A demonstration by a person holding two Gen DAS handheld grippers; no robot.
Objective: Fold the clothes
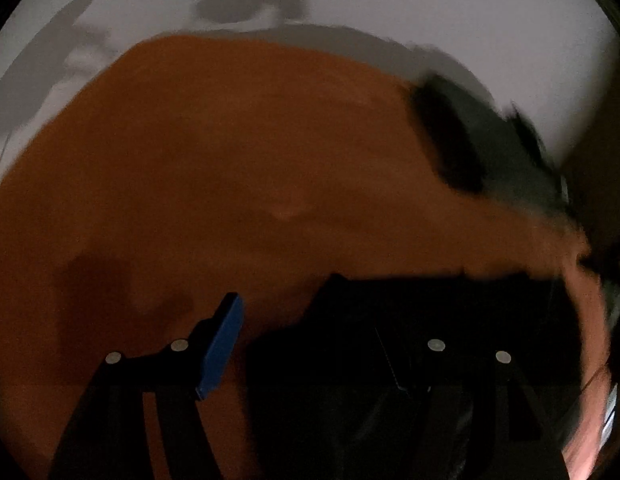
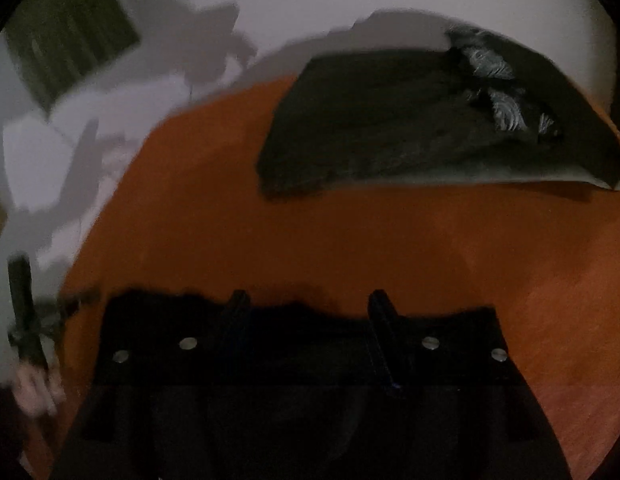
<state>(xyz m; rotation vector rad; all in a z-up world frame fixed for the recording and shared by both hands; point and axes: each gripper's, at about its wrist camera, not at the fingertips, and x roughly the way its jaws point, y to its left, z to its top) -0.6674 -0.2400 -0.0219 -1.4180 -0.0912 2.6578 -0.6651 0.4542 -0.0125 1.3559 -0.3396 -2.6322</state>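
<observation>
While both claws hover over the orange table (image 2: pixel 350 240), the right claw (image 2: pixel 306 312) stands open with a black garment (image 2: pixel 270 320) beneath its fingers (blurred), a dark folded garment (image 2: pixel 390 120) lying ahead; the left claw (image 1: pixel 310 320) gapes, gripping nothing.

The orange bench surface (image 2: pixel 430 248) looked smooth and matt, like painted wood. The dark green folded cloth garment (image 2: pixel 390 128) appeared soft and dull, with a paler grey print. The black cloth (image 2: pixel 294 328) at the right gripper (image 2: pixel 310 312) looked fuzzy-edged. Small metal screws (image 2: pixel 430 343) shone dully on matt black plastic.
</observation>
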